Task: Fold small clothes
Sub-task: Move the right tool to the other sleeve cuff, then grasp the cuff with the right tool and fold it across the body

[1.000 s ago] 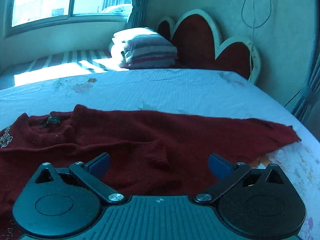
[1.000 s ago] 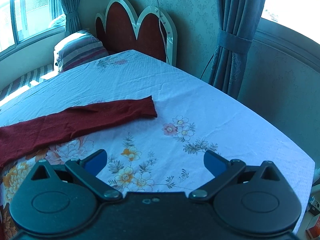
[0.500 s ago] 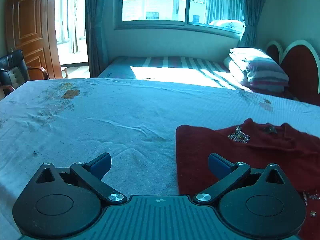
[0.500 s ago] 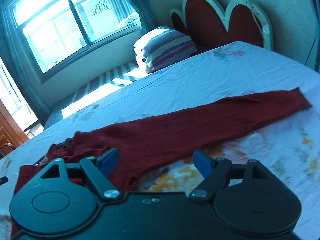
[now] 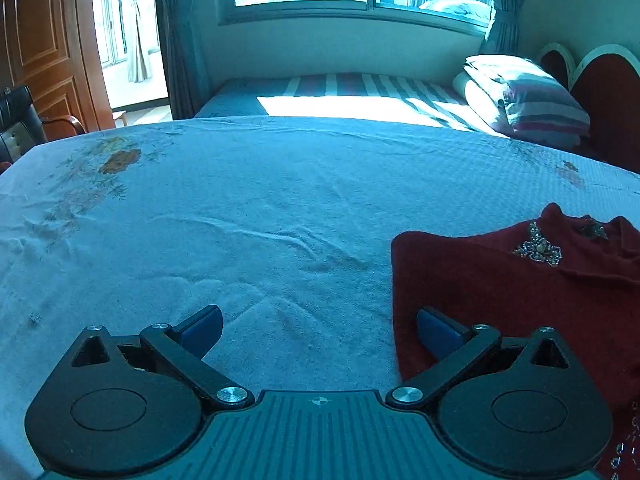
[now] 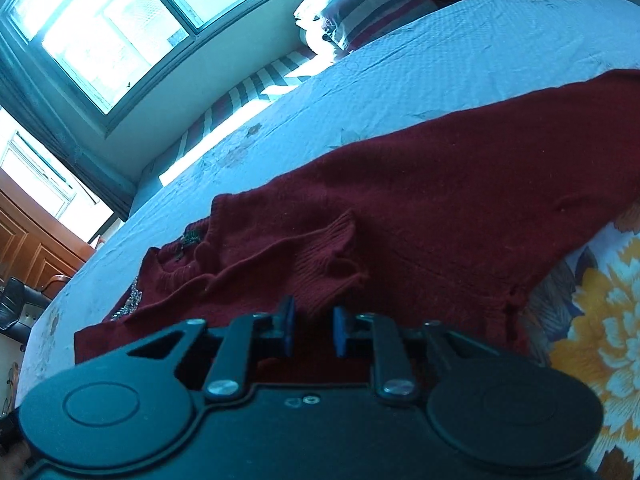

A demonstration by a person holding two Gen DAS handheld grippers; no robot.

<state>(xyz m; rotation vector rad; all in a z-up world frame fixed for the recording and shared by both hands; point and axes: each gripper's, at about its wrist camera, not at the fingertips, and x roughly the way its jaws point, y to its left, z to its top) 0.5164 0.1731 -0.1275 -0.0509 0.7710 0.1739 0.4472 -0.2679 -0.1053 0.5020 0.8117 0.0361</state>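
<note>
Bedsheet [image 5: 280, 208] under maroon sweater [image 6: 440, 200], edges cropped; left gripper [image 5: 319, 330] agape, right gripper [image 6: 314, 330] pinching sweater knit.

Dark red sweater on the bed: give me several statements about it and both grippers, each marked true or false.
1. The dark red sweater lies on the bed sheet. True.
2. The left gripper is clamped on the sweater. False: its jaws stand wide apart over the sheet, with only the sweater's edge by one finger.
3. The right gripper has its jaws nearly together with sweater fabric between them. True.
4. The sweater is plain, with no decoration. False: a beaded ornament sits near the neckline.
5. A striped pillow lies beyond the bed, by the window. True.
6. The sweater is already folded into a neat square. False: a sleeve stretches out sideways.
</note>
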